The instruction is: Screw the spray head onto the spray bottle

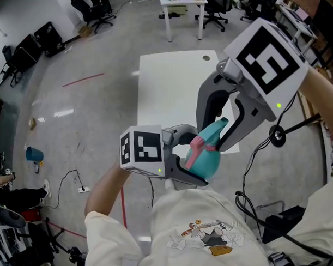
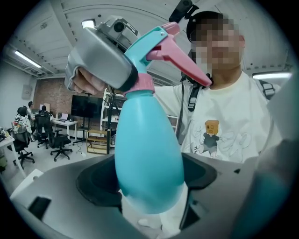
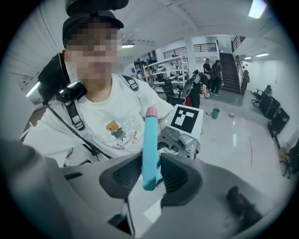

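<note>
A teal spray bottle (image 1: 208, 165) is held in mid-air in front of the person's chest, with my left gripper (image 1: 194, 160) shut on its belly. The left gripper view shows the bottle (image 2: 147, 154) filling the gap between the jaws, tilted slightly. On the bottle's neck sits the teal spray head (image 2: 149, 44), with a pink collar (image 2: 142, 84) and a pink trigger (image 2: 180, 63). My right gripper (image 1: 216, 131) comes down from the upper right and is shut on that head. In the right gripper view the head (image 3: 149, 149) stands pinched between the dark pads.
A white table (image 1: 174, 81) stands on the grey floor beyond the grippers. Cables (image 1: 251, 206) and a black stand (image 1: 286, 128) lie to the right. Office chairs (image 1: 94, 10) and a second white table (image 1: 184, 7) are far off. The person's white shirt (image 1: 206, 235) is just below.
</note>
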